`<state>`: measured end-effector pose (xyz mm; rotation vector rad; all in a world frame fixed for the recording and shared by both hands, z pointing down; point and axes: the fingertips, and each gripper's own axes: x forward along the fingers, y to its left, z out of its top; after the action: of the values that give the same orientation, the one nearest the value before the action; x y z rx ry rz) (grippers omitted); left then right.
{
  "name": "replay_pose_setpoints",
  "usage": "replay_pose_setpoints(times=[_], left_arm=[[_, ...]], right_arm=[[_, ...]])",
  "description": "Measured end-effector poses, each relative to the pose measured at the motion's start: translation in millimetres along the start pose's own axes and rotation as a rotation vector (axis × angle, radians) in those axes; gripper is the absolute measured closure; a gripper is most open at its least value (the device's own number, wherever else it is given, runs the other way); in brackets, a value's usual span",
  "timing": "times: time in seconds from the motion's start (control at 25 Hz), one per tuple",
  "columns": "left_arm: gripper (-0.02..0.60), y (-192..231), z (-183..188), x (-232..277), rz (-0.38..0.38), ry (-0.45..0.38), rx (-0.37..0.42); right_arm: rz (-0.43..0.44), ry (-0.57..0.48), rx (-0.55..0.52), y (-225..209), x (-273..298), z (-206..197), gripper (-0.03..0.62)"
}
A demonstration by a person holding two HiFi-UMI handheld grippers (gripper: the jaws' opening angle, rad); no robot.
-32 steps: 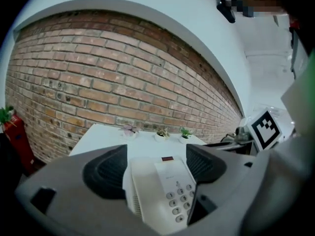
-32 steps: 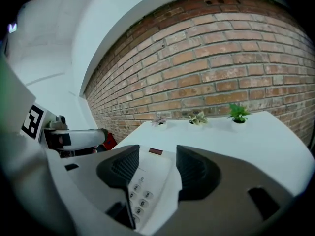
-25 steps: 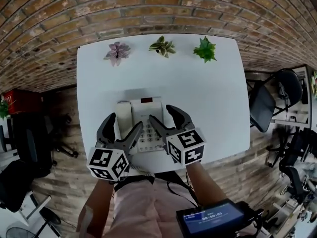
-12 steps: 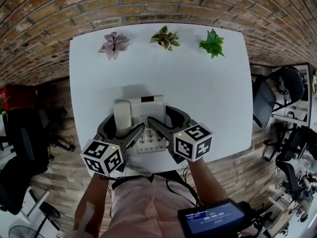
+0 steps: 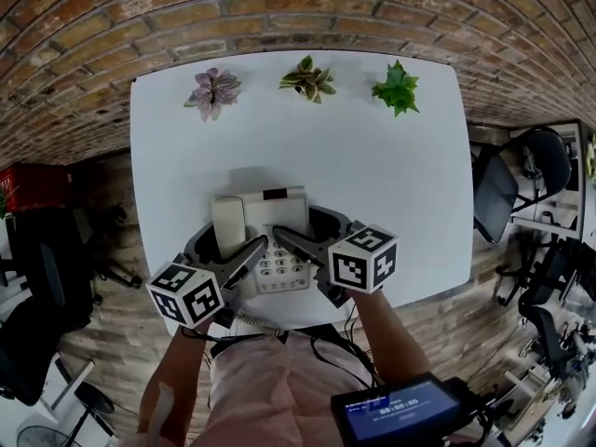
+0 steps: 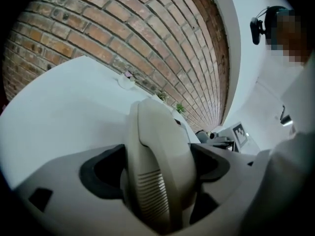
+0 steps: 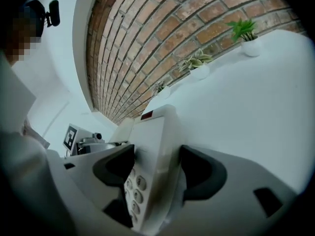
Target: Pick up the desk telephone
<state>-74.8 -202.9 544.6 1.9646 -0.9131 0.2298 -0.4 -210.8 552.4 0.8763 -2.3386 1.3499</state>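
Both grippers have sunk onto the desk telephone (image 5: 272,214) at the near edge of the bench (image 5: 372,156). Left gripper (image 5: 233,246) fingers stand wide astride the handset (image 6: 157,161), right gripper (image 5: 300,226) fingers wide astride the keypad (image 7: 135,191) side, neither visibly clamping. Grasping is in hand; next, both must close firmly and lift level together.

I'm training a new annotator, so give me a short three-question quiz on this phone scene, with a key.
1. True or false: four plants stand along the table's far edge.
2. What sits between the left gripper's jaws? A) a chair B) the handset C) one of the plants
3. Fill in: the right gripper's jaws straddle the phone's ___ side.
Key: 1 false, there are three. 2 B. 3 keypad.
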Motion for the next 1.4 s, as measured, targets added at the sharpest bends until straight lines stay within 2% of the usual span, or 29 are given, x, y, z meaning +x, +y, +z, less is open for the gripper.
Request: replay_pose_setpoints(times=[0.12, 0.28, 0.44, 0.68, 0.84, 0.88, 0.92, 0.96, 1.04, 1.08, 1.2, 1.4], left_arm=[[0.156, -6, 2, -6, 0.012, -0.05, 0.062], [0.173, -14, 7, -20, 0.054, -0.16, 0.154], [0.186, -19, 7, -27, 0.07, -0.213, 0.207], [0.204, -24, 8, -35, 0.099, -0.281, 0.26], [0.227, -26, 7, -38, 0.114, -0.323, 0.268], [0.227, -26, 7, -40, 0.117, -0.33, 0.274], [0.227, -27, 6, -41, 0.119, -0.335, 0.283], [0.224, -28, 6, -41, 0.116, -0.337, 0.293], [0.209, -30, 2, -41, 0.094, -0.325, 0.302], [0.181, -31, 0, -42, 0.073, -0.315, 0.293], [0.137, -31, -5, -47, -0.006, -0.285, 0.238], [0.123, -30, -17, -47, -0.153, -0.197, 0.152]], right_arm=[[0.027, -0.05, -0.045, 5, -5, 2, 0.284], [0.058, -0.097, -0.116, 16, -8, 5, 0.272], [0.071, -0.059, -0.162, 23, -1, -1, 0.206], [0.12, 0.002, -0.129, 25, 5, -6, 0.187], [0.174, 0.058, -0.081, 29, 9, -9, 0.195], [0.203, 0.063, -0.066, 32, 10, -10, 0.214], [0.231, 0.058, -0.057, 35, 10, -10, 0.262], [0.253, 0.046, -0.058, 38, 8, -9, 0.273], [0.28, 0.016, -0.081, 42, 5, -8, 0.284], [0.29, 0.001, -0.092, 43, 4, -8, 0.29], [0.322, -0.027, -0.123, 48, -1, -9, 0.298], [0.367, -0.045, -0.174, 52, -7, -11, 0.301]])
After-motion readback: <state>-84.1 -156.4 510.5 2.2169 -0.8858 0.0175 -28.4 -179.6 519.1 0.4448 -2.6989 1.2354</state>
